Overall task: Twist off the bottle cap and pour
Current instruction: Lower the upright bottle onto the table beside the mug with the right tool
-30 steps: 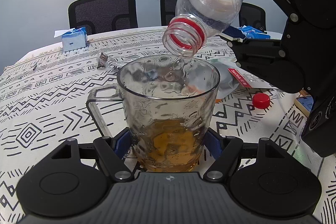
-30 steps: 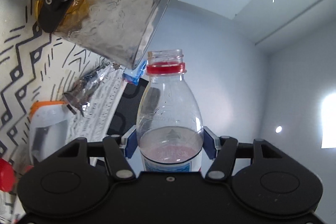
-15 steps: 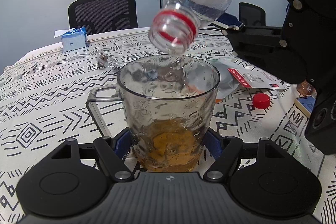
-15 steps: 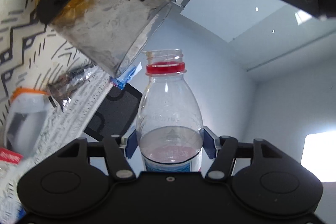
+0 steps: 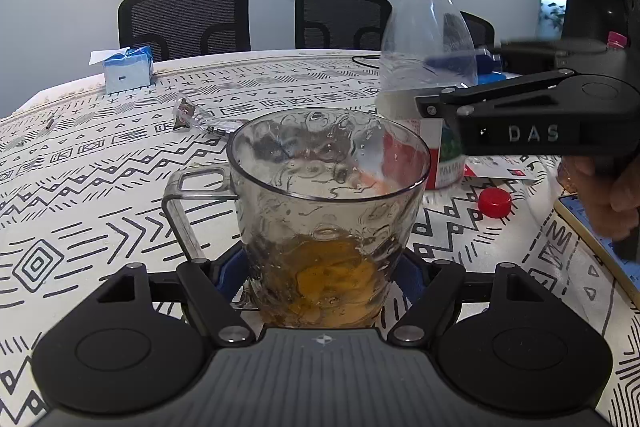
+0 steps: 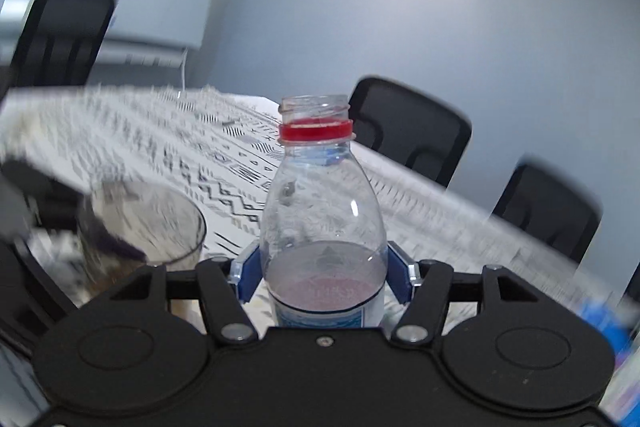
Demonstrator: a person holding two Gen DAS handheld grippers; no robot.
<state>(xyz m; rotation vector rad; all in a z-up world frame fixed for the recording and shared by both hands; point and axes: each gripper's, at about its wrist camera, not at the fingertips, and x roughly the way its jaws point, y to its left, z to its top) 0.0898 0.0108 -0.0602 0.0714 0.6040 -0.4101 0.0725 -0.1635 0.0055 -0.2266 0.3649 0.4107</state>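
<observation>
My left gripper (image 5: 324, 267) is shut on a clear glass mug (image 5: 328, 203) with a handle on its left and amber liquid in the bottom; it stands on the patterned tablecloth. My right gripper (image 6: 324, 279) is shut on an open clear plastic bottle (image 6: 320, 211) with a red neck ring, held upright. In the left wrist view the bottle (image 5: 428, 55) stands upright just behind and right of the mug, with the right gripper (image 5: 448, 107) clamped on its middle. The red cap (image 5: 495, 202) lies on the table right of the mug. The mug also shows blurred in the right wrist view (image 6: 140, 227).
A blue tissue box (image 5: 128, 71) and a crumpled wrapper (image 5: 192, 115) lie at the back left. A phone (image 5: 592, 227) and a white packet (image 5: 504, 167) lie at the right edge. Black chairs (image 5: 184, 23) stand behind the table.
The right gripper has swung the bottle from tilted mouth-down over the mug back to upright, to the right of and behind the mug. The mug and left gripper have not moved.
</observation>
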